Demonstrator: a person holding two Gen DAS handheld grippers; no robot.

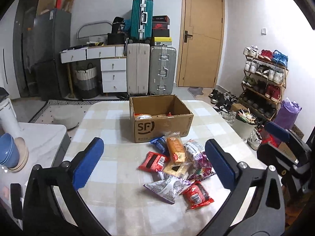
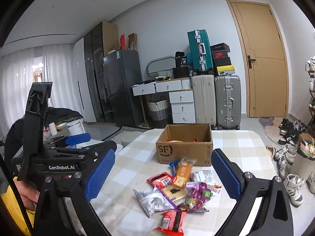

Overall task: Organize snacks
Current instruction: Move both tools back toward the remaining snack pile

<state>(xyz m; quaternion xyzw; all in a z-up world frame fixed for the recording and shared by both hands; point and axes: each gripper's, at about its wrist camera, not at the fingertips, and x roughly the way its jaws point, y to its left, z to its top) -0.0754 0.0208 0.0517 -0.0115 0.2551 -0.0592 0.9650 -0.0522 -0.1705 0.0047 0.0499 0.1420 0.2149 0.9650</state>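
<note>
Left wrist view: the left gripper (image 1: 154, 162) and right gripper (image 2: 162, 174) are held spread and empty above the snack pile (image 1: 175, 165), heaped just before the cardboard box (image 1: 163, 124), apparently part-filled

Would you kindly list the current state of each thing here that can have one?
left gripper: open, holding nothing
right gripper: open, holding nothing
cardboard box: flaps open, a few items inside
snack packets: piled loose on the table, outside the box
door: closed
top left desk drawer: pulled partly out
teal suitcase: upright, closed
</note>
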